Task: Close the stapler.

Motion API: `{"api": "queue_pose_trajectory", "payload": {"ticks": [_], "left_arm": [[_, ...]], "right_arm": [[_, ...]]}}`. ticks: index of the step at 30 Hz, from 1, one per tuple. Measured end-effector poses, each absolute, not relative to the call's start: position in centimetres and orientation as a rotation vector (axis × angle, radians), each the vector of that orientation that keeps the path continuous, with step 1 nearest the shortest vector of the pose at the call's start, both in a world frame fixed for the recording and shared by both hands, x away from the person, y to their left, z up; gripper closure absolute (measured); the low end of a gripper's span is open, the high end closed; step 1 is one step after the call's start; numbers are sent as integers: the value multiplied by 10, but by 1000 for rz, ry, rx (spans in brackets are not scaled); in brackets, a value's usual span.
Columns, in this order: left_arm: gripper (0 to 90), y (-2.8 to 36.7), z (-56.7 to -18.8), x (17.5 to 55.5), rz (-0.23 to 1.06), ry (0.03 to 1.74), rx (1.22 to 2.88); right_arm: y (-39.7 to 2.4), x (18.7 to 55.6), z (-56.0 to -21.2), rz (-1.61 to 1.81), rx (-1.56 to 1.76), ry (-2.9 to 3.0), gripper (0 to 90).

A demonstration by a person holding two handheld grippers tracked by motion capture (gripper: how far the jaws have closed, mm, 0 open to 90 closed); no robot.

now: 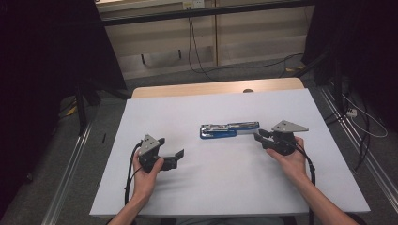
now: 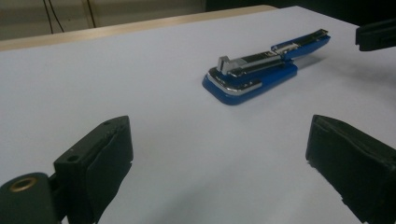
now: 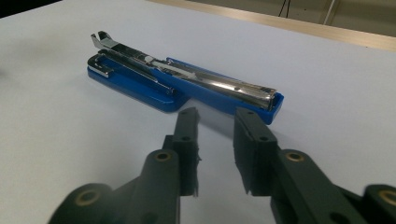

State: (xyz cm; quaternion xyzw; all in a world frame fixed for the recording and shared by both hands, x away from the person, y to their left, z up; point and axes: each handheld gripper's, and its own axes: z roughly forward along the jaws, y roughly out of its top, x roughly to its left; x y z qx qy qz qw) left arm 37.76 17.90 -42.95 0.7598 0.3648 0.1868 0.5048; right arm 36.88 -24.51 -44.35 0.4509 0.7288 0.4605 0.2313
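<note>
A blue stapler [image 1: 228, 130] with chrome parts lies unfolded flat at the middle of the white table [image 1: 211, 187]. My left gripper [image 1: 172, 147] is held left of it, near the front, jaws wide apart and empty. In the left gripper view the stapler [image 2: 261, 70] lies ahead, beyond the left gripper [image 2: 219, 135]. My right gripper [image 1: 259, 137] sits just off the stapler's right end. Seen along the right gripper [image 3: 217, 114], its pads are a narrow gap apart with nothing between them, the tips just short of the stapler's [image 3: 177, 84] near end.
The table's wooden far edge [image 1: 216, 87] runs across the back. Cables [image 1: 197, 51] trail over the floor behind it, and metal rails [image 1: 70, 173] flank the table. The right gripper's jaw [image 2: 376, 35] shows at the top right of the left gripper view.
</note>
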Motion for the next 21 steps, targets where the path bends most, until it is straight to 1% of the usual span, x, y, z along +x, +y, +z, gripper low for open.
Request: {"api": "queue_pose_trajectory", "payload": {"ticks": [3,5,9,13,18,20,21], "left_arm": [[73,171,-428,387,457,866,1825],[73,165,-428,391,451,851,1824],[73,152,-426,398,426,812,1849],[103,140,-422,407,397,786,1858],[171,130,-419,419,385,802,1849],[218,127,-420,424,357,808,1855],[217,125,-421,426,346,809,1863]], "right_arm": [[-246,369,-444,1275,1236,2010,860],[-247,369,-444,1290,1240,2007,899],[-249,370,-445,1302,1238,1985,900],[-250,371,-445,1293,1245,1988,900],[-250,370,-443,1295,1246,1998,900],[-251,371,-443,1296,1242,2001,900],[-251,371,-443,1295,1238,2005,900]]}}
